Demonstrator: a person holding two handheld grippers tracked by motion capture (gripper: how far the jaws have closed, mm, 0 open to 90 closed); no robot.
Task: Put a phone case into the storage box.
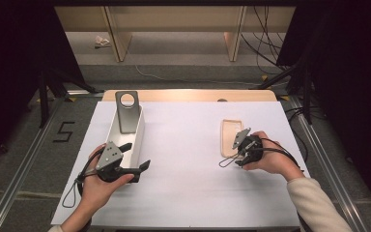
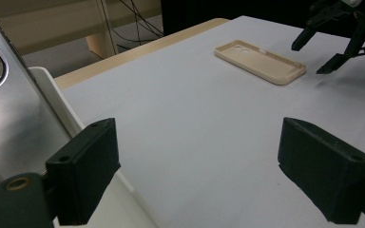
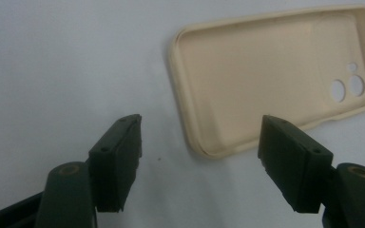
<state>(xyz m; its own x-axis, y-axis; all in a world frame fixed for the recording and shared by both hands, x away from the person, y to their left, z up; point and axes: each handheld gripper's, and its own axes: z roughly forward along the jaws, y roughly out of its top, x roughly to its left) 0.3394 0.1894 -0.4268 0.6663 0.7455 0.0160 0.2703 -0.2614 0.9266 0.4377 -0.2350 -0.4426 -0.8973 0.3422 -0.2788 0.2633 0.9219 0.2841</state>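
Note:
A beige phone case [image 1: 229, 131] lies inside-up on the white table sheet [image 1: 183, 159], right of centre. My right gripper [image 1: 236, 159] hovers at its near end, open, with the case's corner [image 3: 204, 147] just ahead of the gap between the jaws [image 3: 202, 152]. A silver phone-shaped plate [image 1: 127, 113] with a round hole leans in a long white bin [image 1: 138, 137] at the left. My left gripper [image 1: 136, 155] is open at the bin's near end and holds nothing [image 2: 199, 156]. The left gripper view has the plate [image 2: 14, 123], the case [image 2: 261, 61] and the right gripper [image 2: 323, 52].
The sheet covers a wooden table whose far edge [image 1: 188, 95] shows. Metal rails [image 1: 29, 145] run along both sides on the floor, with a stand and cables [image 1: 270, 72] at the back right. A wide stretch of sheet separates the bin from the case.

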